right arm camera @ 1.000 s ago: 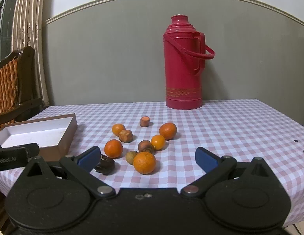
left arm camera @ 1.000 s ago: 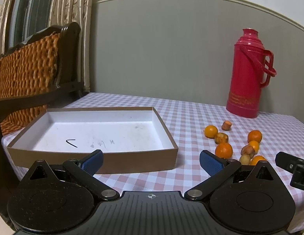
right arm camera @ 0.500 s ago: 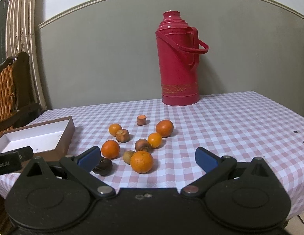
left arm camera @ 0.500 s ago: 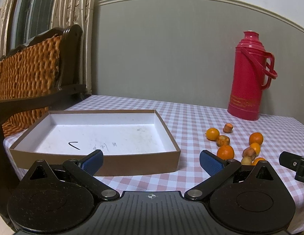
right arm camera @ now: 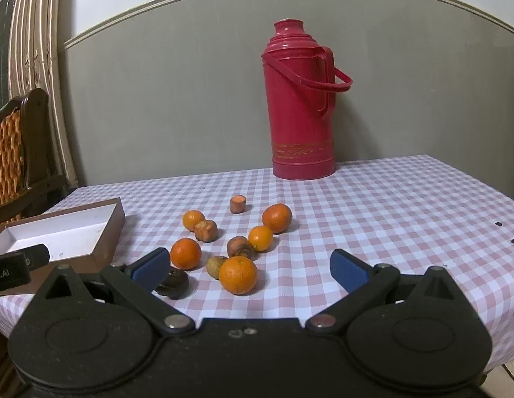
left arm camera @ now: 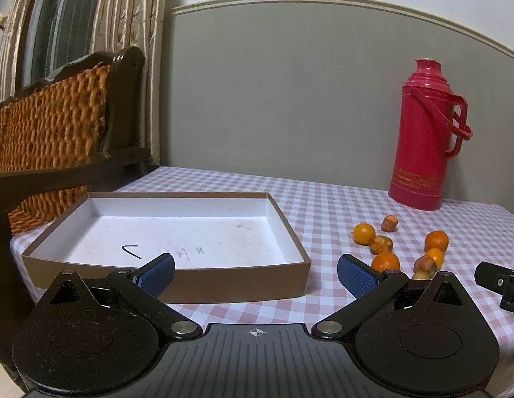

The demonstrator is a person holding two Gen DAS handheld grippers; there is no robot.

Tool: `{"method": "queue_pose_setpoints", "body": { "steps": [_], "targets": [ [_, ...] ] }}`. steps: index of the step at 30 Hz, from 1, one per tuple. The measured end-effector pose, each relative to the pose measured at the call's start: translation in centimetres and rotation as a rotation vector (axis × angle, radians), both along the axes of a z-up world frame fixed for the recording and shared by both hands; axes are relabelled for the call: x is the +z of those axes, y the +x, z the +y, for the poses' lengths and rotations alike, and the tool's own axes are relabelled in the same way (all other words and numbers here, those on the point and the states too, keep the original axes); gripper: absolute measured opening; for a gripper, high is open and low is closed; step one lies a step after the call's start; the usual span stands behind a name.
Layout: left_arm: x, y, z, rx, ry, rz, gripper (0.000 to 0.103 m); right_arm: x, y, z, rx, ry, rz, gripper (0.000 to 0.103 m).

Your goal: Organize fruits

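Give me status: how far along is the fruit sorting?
Done: nothing yet. The box holds no fruit. In hand: nothing; the left gripper and right gripper are both open and hold nothing. Left: all the fruit, five oranges such as the nearest one plus several brownish pieces, lies loose on the checked tablecloth in front of the red thermos.

box on table, left side | fruits clustered right of box, apart from it | flask behind fruits, by wall | chair left of table
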State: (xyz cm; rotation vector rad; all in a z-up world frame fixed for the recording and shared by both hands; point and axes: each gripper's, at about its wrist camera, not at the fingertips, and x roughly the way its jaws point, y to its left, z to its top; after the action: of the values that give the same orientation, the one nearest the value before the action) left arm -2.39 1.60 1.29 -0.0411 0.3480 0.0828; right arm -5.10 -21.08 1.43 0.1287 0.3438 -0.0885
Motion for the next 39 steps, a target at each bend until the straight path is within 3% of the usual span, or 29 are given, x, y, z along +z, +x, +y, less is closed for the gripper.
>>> {"method": "queue_pose_setpoints", "body": {
  "steps": [39],
  "targets": [
    [0.05,0.12,-0.46,-0.029,0.024,0.008,0.103,-0.24,0.15,0.23,0.01,-0.004,0.004,0.097]
  ]
}}
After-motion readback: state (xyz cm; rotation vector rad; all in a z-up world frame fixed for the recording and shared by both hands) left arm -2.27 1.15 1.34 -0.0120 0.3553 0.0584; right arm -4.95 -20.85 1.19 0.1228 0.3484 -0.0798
